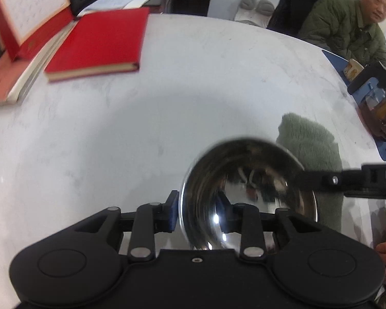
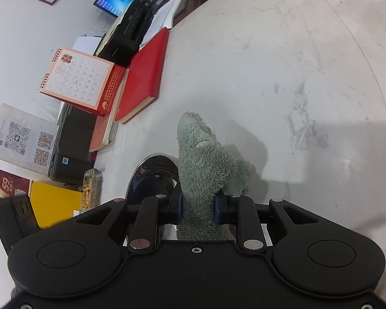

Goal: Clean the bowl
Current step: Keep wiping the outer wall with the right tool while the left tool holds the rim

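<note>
White marble table [image 1: 193, 90] lies beneath; the left gripper [image 1: 200, 211] pinches the steel bowl [image 1: 247, 193] by its rim. Just beside it, the right gripper [image 2: 198, 207] clamps a green cloth [image 2: 205, 164]. Wiping seems underway; next, press the cloth inside.

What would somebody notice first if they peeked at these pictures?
Probably the shiny metal bowl, tipped on its side with the left gripper clamping its rim. Next, the fluffy green cloth pinched in the right gripper, right beside the bowl. Then the bright red book lying on the white table.
</note>
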Motion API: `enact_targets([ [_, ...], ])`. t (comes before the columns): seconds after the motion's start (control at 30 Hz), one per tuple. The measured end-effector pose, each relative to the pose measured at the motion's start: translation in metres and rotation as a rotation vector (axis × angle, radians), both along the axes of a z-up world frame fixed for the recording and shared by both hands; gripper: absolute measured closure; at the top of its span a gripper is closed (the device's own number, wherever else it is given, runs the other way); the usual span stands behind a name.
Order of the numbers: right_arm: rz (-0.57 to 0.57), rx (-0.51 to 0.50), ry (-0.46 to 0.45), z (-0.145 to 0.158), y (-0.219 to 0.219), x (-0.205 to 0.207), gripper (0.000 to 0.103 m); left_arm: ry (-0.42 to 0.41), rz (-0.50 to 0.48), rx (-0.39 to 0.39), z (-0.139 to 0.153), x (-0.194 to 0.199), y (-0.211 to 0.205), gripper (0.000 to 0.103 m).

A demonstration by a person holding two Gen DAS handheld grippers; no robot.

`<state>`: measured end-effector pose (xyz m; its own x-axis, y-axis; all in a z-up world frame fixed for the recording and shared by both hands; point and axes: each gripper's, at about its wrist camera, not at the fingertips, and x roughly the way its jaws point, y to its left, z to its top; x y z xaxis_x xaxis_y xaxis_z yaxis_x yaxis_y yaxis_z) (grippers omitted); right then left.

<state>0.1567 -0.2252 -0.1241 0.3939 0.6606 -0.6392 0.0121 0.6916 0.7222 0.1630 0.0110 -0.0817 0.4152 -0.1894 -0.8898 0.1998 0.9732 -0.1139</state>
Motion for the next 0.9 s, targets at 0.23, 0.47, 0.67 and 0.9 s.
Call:
enact_targets([
  [0.23, -0.002, -0.016, -0.008, 0.001, -0.001, 0.004, 0.081, -0.004, -0.004, -0.005, -0.006, 0.011, 0.001, 0.087],
  [0.47, 0.019, -0.034, -0.027, 0.003, 0.001, 0.019, 0.079, 0.038, -0.002, -0.021, -0.003, -0.004, 0.002, 0.087],
  [0.67, 0.054, -0.064, -0.043, 0.006, 0.007, 0.026, 0.079, 0.019, -0.01, -0.008, -0.003, 0.007, 0.001, 0.082],
  [0.9, 0.081, -0.098, -0.052, 0.013, 0.007, 0.038, 0.077, 0.058, -0.047, -0.008, -0.02, 0.021, -0.004, 0.08],
])
